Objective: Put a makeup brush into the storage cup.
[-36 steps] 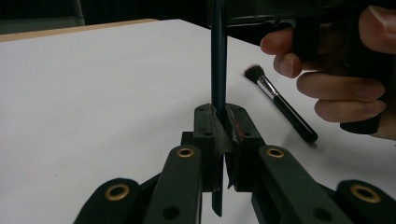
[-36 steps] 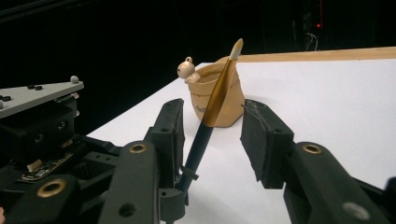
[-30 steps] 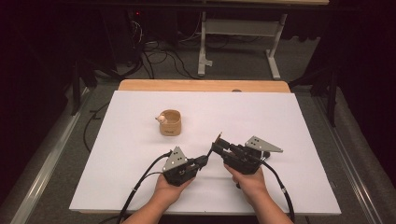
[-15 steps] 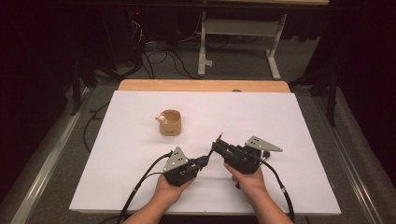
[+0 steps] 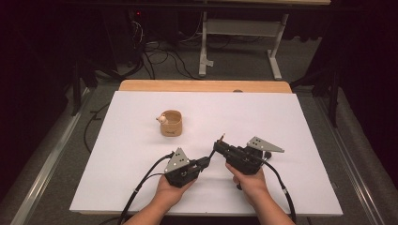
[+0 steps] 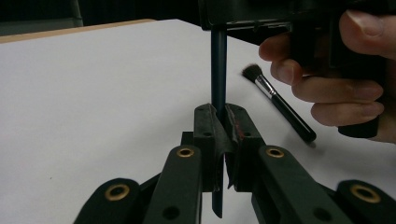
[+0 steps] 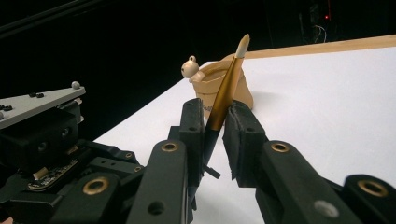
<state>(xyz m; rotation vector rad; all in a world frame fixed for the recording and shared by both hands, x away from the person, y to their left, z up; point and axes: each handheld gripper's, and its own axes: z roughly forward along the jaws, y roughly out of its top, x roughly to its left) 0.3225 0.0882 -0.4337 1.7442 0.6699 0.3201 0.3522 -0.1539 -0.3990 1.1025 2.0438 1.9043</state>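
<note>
Gripping one slim brush point(image 5: 214, 153) near the table's point(image 5: 300, 122) front edge, the left gripper point(image 5: 205, 162) is clenched on its dark handle while the right gripper's point(image 5: 218, 146) jaws have just been closing around its gold ferrule (bristle tip up). A second brush point(image 6: 278, 101) lies beside the right hand point(image 5: 251, 180). Farther back, left of centre, stands the wooden cup point(image 5: 171, 123).

The counter point(image 5: 141, 140) is covered in a smooth, matt white sheet, with bare wood seen at its far edge. The brush point(image 7: 223, 93) is finished with a glossy gold ferrule and pale bristles. The cup point(image 5: 172, 123) looks like matt tan ceramic. Matt black plastic and brass-coloured rivets are seen on the right claw point(image 7: 215, 135).
</note>
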